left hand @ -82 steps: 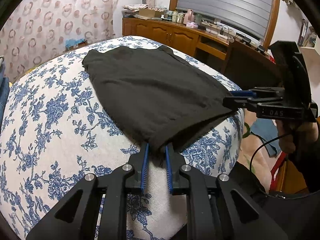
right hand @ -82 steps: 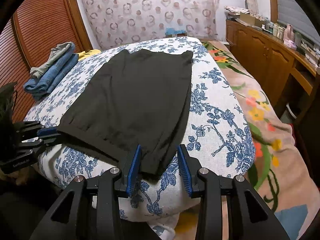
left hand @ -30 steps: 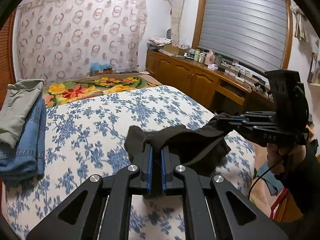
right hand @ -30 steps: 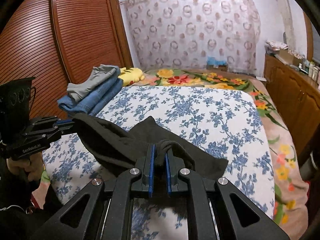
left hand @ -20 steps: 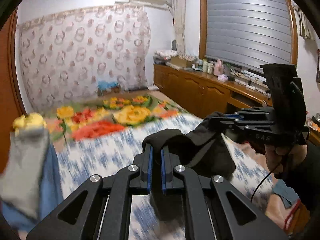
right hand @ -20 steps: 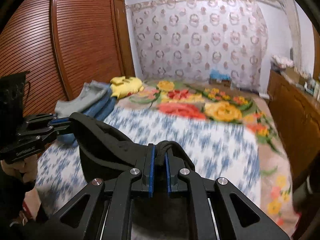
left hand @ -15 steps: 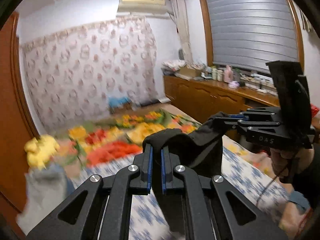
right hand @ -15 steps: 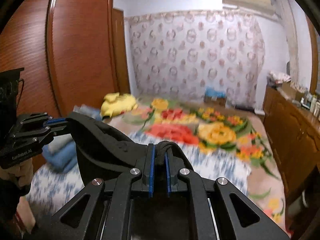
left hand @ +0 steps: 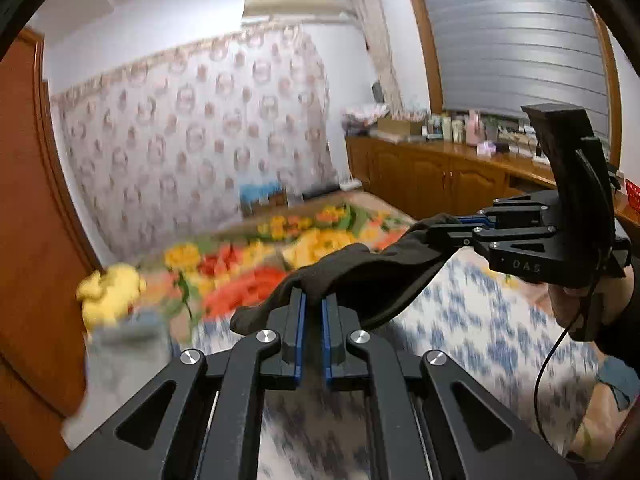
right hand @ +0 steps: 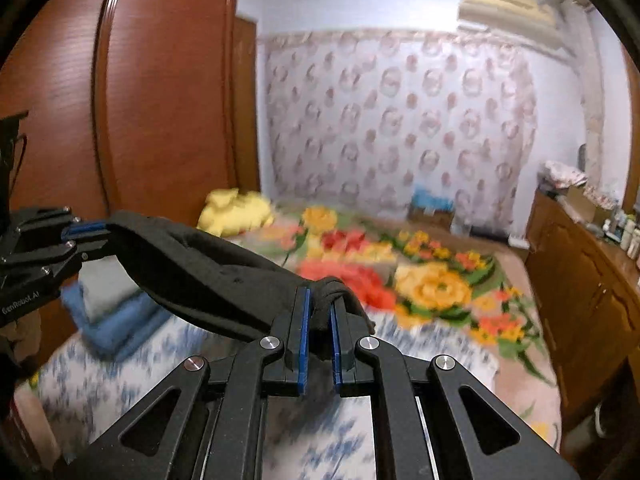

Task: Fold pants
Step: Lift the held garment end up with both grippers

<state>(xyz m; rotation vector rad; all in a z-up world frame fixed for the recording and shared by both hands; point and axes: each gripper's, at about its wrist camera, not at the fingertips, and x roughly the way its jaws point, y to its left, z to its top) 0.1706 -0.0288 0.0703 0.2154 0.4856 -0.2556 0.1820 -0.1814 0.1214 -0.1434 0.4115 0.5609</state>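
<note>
Left wrist view: left gripper (left hand: pixel 313 312) at bottom centre, jaws nearly together and clamped on a fold of the black pants (left hand: pixel 360 276). Pants held up in the air above the bed (left hand: pixel 480 320), stretched in a sagging band rightward to the right gripper (left hand: pixel 452 230), also pinching the cloth, with a hand (left hand: pixel 588 300) on its handle at the right edge. Behind: blurred floral blanket (left hand: pixel 256 264), a yellow toy (left hand: pixel 108 292) at left, patterned curtain (left hand: pixel 200 148), wooden cabinet (left hand: pixel 432 176) under a shuttered window. Right wrist view: right gripper (right hand: pixel 319 316) at bottom centre, jaws narrow and closed on a bunched hem of the pants (right hand: pixel 208 276). Cloth running up and left to the left gripper (right hand: pixel 90 232), gripped there too, clear of the bed (right hand: pixel 120 368). Blue folded clothes (right hand: pixel 116 316) below it at left, wardrobe (right hand: pixel 140 100) behind, blanket (right hand: pixel 420 276) and curtain (right hand: pixel 400 120) beyond.
</note>
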